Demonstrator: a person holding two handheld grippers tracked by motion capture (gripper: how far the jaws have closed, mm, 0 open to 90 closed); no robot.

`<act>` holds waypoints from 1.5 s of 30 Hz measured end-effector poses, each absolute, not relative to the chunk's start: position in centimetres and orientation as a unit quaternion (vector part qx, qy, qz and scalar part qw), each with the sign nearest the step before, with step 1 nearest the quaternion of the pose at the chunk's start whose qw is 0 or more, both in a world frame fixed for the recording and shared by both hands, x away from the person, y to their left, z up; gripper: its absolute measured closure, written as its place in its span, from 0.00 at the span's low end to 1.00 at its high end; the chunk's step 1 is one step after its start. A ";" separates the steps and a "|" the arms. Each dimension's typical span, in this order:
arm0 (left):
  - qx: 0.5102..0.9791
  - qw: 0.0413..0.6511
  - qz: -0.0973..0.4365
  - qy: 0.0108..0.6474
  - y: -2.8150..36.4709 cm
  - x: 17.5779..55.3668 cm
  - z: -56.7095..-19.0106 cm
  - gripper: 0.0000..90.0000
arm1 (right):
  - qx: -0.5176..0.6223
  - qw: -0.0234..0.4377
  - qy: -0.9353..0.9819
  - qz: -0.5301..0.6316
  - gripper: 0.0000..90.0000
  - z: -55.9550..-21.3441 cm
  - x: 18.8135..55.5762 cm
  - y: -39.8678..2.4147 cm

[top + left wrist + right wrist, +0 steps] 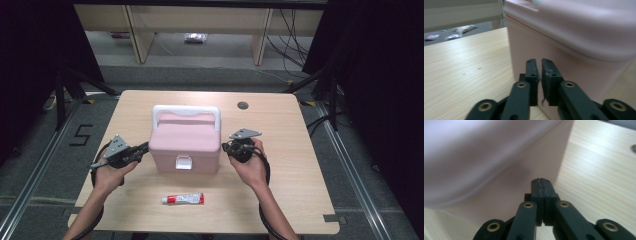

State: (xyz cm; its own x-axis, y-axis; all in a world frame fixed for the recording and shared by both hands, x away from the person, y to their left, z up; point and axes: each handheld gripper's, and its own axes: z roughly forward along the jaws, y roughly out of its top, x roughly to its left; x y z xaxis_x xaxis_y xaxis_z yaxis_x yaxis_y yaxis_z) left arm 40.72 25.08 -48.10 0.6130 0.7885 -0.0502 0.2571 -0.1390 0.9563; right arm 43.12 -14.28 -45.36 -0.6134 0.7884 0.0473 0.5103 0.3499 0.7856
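Note:
A pink lidded box (185,140) with a white carry handle (186,111) and a white front latch (183,162) stands in the middle of the wooden table (285,125). My left gripper (145,147) points at the box's left side. In the left gripper view the box wall (579,37) is right in front of the left gripper (539,62), whose jaws stand a thin slit apart with nothing between them. My right gripper (225,147) points at the box's right side; in the right gripper view the right gripper (541,180) has its pads together, close to the box wall (486,157).
A red-and-white tube (183,199) lies on the table in front of the box, between the person's forearms. A round cable hole (243,105) sits at the back right of the table. Desk legs and cables stand on the floor beyond the table's far edge.

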 end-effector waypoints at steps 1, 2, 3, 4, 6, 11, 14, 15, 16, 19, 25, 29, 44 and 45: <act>0.705 0.551 0.248 0.371 25.5 40.7 -47.8 0.87 | 0.385 0.188 0.811 0.399 0.93 -45.3 43.3 -14.8; 0.704 0.548 0.253 0.374 25.9 40.6 -47.5 0.84 | 0.387 0.190 0.807 0.403 0.93 -45.2 43.2 -15.2; 0.696 0.553 0.258 0.378 26.2 40.6 -47.2 0.80 | 0.400 0.180 0.803 0.404 0.91 -45.1 42.8 -15.3; 0.689 0.557 0.259 0.384 26.6 40.5 -46.8 0.77 | 0.400 0.190 0.801 0.404 0.89 -45.0 42.6 -15.7; 0.681 0.566 0.253 0.391 27.0 40.3 -45.9 0.69 | 0.404 0.191 0.796 0.407 0.85 -44.9 42.1 -16.3; 0.652 0.590 0.251 0.404 27.5 40.1 -44.1 0.56 | 0.414 0.197 0.788 0.412 0.78 -45.0 41.2 -17.6; 0.646 0.594 0.249 0.409 27.4 39.8 -43.6 0.54 | 0.412 0.217 0.784 0.410 0.75 -45.0 40.8 -18.3; 0.644 0.596 0.246 0.411 27.3 39.7 -43.5 0.54 | 0.414 0.216 0.783 0.410 0.75 -44.9 40.6 -18.4; 0.641 0.599 0.245 0.413 27.3 39.7 -43.3 0.53 | 0.416 0.215 0.780 0.415 0.74 -45.0 40.5 -18.5; 0.641 0.602 0.244 0.408 27.0 39.6 -42.9 0.51 | 0.427 0.205 0.775 0.418 0.72 -44.9 39.8 -18.6; 0.633 0.616 0.233 0.407 26.2 39.4 -41.7 0.48 | 0.413 0.206 0.781 0.421 0.71 -45.1 39.7 -18.6; 0.639 0.614 0.231 0.401 25.7 39.7 -40.9 0.45 | 0.415 0.202 0.776 0.430 0.71 -45.0 39.4 -18.7; 0.663 0.590 0.208 0.411 23.1 43.6 -40.0 0.44 | 0.413 0.228 0.762 0.444 0.75 -45.4 38.0 -18.0; 0.664 0.588 0.206 0.413 23.0 43.8 -40.1 0.44 | 0.411 0.230 0.764 0.440 0.76 -45.2 37.9 -18.1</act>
